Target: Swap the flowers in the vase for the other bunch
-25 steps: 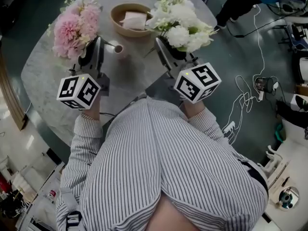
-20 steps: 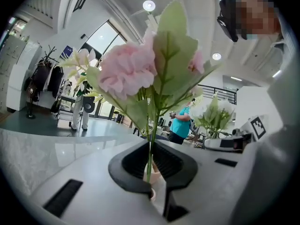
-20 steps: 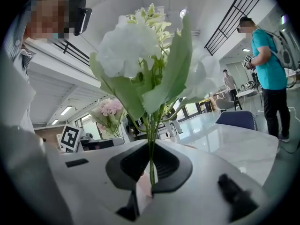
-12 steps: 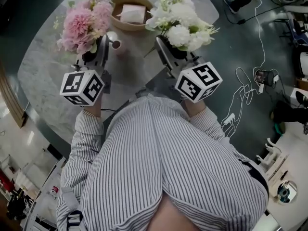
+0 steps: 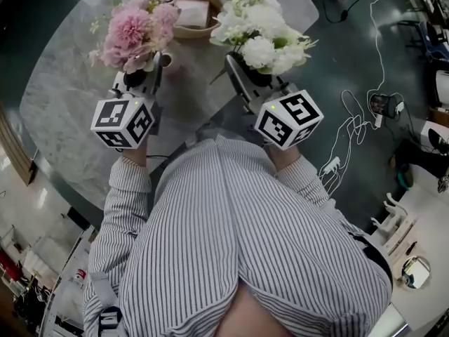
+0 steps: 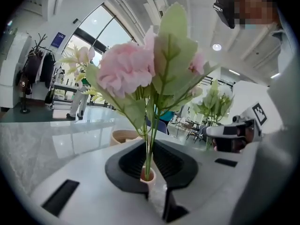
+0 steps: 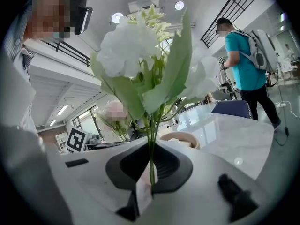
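Left gripper [image 6: 152, 191] is seen clamped on the thin green stems of the bunch of pink artificial flowers with pale green leaves [image 5: 137, 34]. The right gripper [image 7: 149, 184] is likewise closed, on the stems of the bunch of white artificial flowers [image 5: 263, 30]. Neither pair of jaws is left with any gap beyond the stems.

Both bunches are held upright over the round grey-white marble table [image 5: 70, 118], the pink one at the left and the white one at the right, well apart. Behind them, a shallow round wooden bowl [image 5: 184, 34] with a folded white cloth inside is found. It is untouched by either gripper.

The small pale pink vase with a narrow round mouth [image 6: 147, 174] is seen in the left gripper view directly beyond the jaw tips. The lower ends of the pink stems are seen to meet its mouth and appear to be entering it. How deep they sit cannot be told. In the head view the vase is largely covered by the pink blooms.

No white stems are seen in the vase, so the removal of one bunch is judged to be done. The placing of the pink bunch is judged to be in hand and nearly complete. What is left is judged to be this:
- The pink stems are to be seated fully and released.
- The white bunch is to be laid down on the table.
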### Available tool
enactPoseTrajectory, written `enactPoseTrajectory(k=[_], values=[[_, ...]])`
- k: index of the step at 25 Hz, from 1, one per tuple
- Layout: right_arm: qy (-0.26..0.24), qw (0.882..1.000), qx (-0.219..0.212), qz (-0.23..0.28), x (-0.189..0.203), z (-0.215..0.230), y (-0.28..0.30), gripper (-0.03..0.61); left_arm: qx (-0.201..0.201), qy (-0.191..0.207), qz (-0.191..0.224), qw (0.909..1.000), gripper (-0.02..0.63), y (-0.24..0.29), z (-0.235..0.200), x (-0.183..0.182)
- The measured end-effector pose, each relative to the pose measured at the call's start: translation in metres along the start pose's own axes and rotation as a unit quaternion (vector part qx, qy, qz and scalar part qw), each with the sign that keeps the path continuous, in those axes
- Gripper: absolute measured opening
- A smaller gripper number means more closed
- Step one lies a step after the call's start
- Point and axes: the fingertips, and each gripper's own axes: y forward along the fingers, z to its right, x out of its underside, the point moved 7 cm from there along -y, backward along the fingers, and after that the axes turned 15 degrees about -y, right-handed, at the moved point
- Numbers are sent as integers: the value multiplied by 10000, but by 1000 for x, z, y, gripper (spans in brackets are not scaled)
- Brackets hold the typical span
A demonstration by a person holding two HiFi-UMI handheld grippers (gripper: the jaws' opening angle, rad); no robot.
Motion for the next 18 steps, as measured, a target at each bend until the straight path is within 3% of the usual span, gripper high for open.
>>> enactPoseTrajectory(k=[18], values=[[81,9998,-14,-164,10,-1,-2,23,9,-47,-252,9997,94,9,-8,33]])
